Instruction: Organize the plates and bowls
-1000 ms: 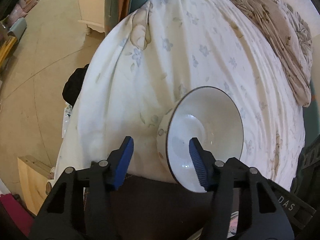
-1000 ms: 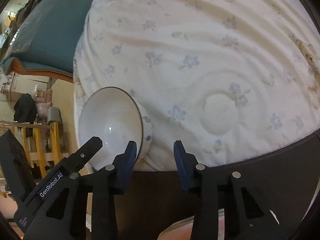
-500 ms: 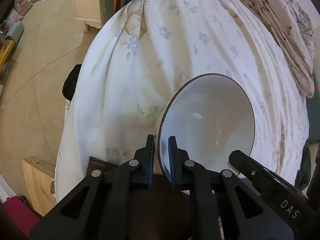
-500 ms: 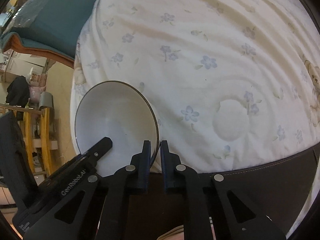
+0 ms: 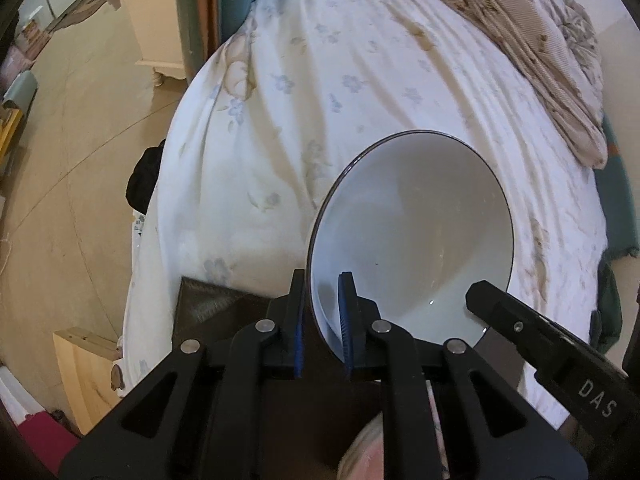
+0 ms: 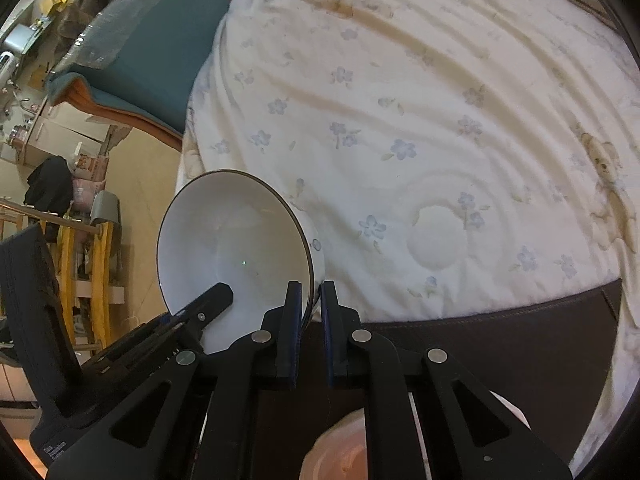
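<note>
A floral white bedsheet [image 5: 320, 100] — a beige patterned blanket [image 5: 540, 40] bunched at its far edge, perhaps a quilt.

The bowl's [image 5: 412, 240] near rim is hidden behind the left gripper [image 5: 322, 320] at 6 o'clock. A pink thing [image 6: 340, 456] is cut off at 6 o'clock.

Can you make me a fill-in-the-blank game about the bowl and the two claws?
1. Both claws pinch the rim of one white ____.
2. The left claw and right claw are both ____ on the bowl.
3. The bedsheet has little blue ____ printed on it.
4. The bowl's rim has a thin ____ line.

Missing words: bowl; shut; flowers; dark
</note>
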Demonstrator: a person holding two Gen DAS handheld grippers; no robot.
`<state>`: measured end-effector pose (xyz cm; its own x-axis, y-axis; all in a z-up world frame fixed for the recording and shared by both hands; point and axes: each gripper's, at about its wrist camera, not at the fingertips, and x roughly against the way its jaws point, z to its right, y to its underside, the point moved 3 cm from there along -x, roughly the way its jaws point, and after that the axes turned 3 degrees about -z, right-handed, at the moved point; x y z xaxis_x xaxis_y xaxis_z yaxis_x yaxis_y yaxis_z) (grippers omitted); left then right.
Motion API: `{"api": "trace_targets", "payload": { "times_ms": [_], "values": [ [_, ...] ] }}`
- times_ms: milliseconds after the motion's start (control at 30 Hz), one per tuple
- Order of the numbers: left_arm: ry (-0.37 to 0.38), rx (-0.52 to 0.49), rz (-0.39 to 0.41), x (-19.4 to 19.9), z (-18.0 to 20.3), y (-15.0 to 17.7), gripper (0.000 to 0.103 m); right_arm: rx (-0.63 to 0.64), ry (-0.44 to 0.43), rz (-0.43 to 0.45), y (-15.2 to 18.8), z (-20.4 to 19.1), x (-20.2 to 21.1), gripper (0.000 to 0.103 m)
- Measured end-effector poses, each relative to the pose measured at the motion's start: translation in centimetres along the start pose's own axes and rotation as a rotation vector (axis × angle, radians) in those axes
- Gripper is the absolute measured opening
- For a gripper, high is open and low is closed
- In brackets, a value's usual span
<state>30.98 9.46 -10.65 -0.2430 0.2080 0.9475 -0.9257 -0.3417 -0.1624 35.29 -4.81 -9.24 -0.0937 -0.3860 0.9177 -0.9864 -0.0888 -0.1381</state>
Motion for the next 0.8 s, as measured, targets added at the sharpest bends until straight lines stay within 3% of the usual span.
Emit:
{"api": "trace_targets", "payload": {
  "times_ms": [200,433,800],
  "values": [
    [-0.006,-0.084,0.054,3.7,2.5,2.4,0.012,0.001,-0.014,0.033,1.6,0.7,3.2,0.010],
    [0.031,-0.133,0.045,5.8,4.0,5.8,0.014,0.011,-0.016,0.078,4.8,1.4,7.7,0.010],
    [0.011,-0.275,0.096,9.0,7.1,11.1,0.014,0.011,0.013,0.121,10.3,2.7,11.2,0.010]
  ]
}}
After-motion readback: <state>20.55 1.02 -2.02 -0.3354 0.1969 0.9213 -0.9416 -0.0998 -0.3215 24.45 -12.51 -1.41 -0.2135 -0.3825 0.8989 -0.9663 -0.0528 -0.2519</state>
